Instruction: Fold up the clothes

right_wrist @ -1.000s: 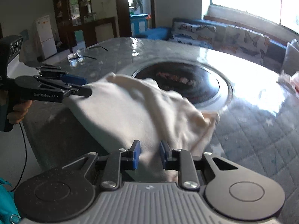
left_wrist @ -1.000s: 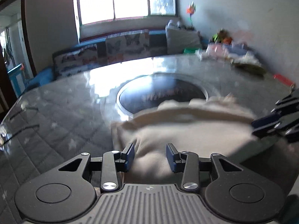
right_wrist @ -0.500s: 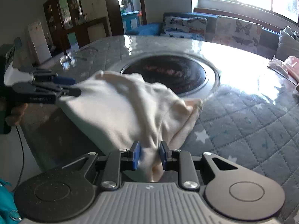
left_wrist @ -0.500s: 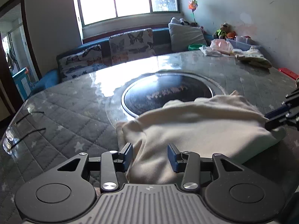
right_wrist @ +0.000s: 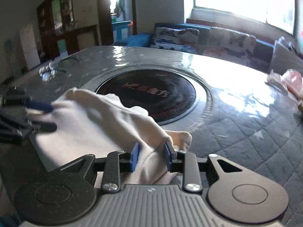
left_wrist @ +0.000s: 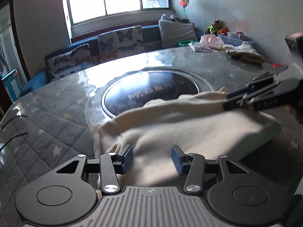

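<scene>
A cream garment (left_wrist: 189,128) lies folded on the quilted table, partly over the round dark inset; it also shows in the right wrist view (right_wrist: 90,121). My left gripper (left_wrist: 151,158) is open, its blue pads either side of the cloth's near edge without pinching it. My right gripper (right_wrist: 151,157) has cloth bunched between its pads, jaws partly apart; from the left wrist view it (left_wrist: 233,99) sits at the garment's far right edge. In the right wrist view the left gripper (right_wrist: 37,113) is blurred at the garment's left end.
The grey quilted table (left_wrist: 56,113) has a round black glass inset (left_wrist: 151,94). Other clothes and bags (left_wrist: 242,51) lie at the table's far right corner. A sofa with butterfly cushions (left_wrist: 117,39) stands behind. Glasses (right_wrist: 47,71) lie on the table's left.
The right gripper's jaws have opened wider around the cloth and it has moved in over the garment. The left gripper stays open. The garment has settled flatter on the table.
</scene>
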